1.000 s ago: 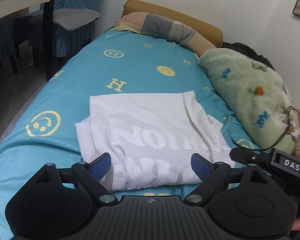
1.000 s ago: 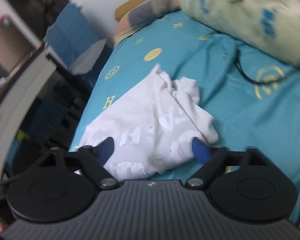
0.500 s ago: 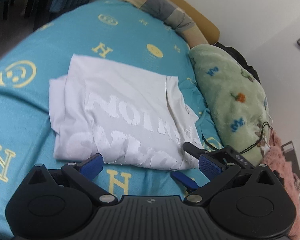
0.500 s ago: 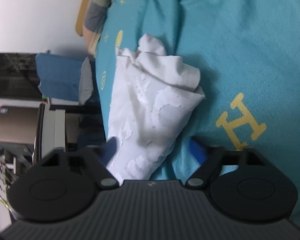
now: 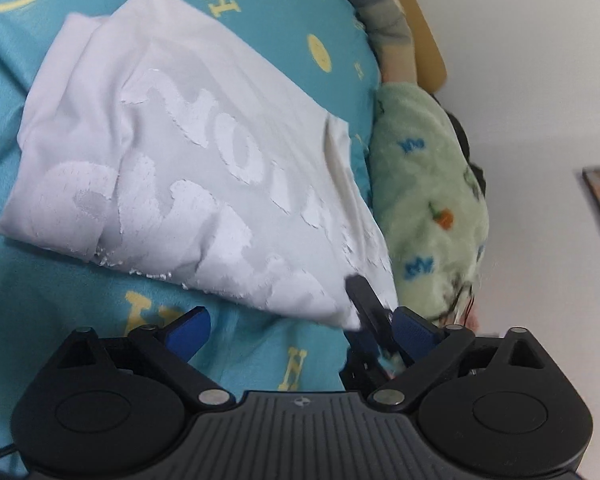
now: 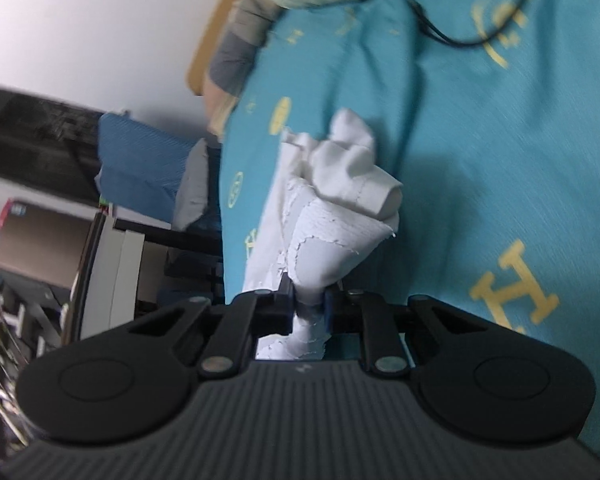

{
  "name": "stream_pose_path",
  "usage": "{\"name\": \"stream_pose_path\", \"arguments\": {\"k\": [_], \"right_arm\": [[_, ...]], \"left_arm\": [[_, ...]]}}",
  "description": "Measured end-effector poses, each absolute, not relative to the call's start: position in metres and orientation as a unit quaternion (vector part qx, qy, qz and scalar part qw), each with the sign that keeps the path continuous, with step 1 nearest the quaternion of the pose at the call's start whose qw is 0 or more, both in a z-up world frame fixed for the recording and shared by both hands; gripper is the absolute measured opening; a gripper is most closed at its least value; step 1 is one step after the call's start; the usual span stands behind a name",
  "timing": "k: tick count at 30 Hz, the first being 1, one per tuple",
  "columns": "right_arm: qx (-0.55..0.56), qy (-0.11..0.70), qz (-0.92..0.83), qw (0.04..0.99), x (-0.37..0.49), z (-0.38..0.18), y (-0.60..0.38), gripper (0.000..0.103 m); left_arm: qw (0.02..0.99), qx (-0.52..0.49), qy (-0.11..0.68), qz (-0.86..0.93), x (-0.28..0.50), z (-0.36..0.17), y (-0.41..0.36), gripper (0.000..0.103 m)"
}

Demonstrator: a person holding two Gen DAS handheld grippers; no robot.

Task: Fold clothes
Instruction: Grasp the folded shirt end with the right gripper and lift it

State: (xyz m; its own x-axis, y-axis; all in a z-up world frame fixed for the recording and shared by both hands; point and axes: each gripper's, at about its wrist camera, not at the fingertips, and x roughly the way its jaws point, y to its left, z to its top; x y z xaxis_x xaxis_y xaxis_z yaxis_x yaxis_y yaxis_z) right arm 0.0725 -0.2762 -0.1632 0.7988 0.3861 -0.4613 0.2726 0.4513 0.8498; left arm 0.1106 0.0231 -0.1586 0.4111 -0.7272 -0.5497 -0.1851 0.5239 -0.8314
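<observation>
Item: white T-shirt [image 5: 188, 168], folded, print side up, lying on the turquoise bedspread [image 5: 52, 312]. Your left gripper [image 5: 300, 330] sits just short of its near edge, jaws wide but closing, nothing between them. Your right gripper [image 6: 308, 304] is closing, pads pinching a bunched corner of the shirt [image 6: 332, 232].

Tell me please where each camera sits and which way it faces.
Left wrist: on the left gripper, jaws wide, looking down across the shirt on the bed; right gripper shows.
Right wrist: on the right gripper, closing on the shirt.
Shared: shirt, bed, green blanket.
</observation>
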Motion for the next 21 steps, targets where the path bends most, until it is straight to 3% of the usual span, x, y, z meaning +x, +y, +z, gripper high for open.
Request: {"name": "stream_pose_path", "arguments": {"k": [11,17,21], "right_arm": [[0.517,0.284,0.037,0.807,0.066,-0.156,-0.278,0.016],[0.504,0.286,0.031,0.814,0.064,-0.142,-0.27,0.015],[0.49,0.272,0.021,0.828,0.06,-0.127,-0.265,0.015]], "left_arm": [[0.662,-0.573,0.475,-0.083,0.103,-0.19,0.067,0.061],[0.625,-0.608,0.488,-0.044,0.104,-0.197,0.084,0.064],[0.618,-0.613,0.492,-0.013,0.111,-0.197,0.092,0.081]]}}
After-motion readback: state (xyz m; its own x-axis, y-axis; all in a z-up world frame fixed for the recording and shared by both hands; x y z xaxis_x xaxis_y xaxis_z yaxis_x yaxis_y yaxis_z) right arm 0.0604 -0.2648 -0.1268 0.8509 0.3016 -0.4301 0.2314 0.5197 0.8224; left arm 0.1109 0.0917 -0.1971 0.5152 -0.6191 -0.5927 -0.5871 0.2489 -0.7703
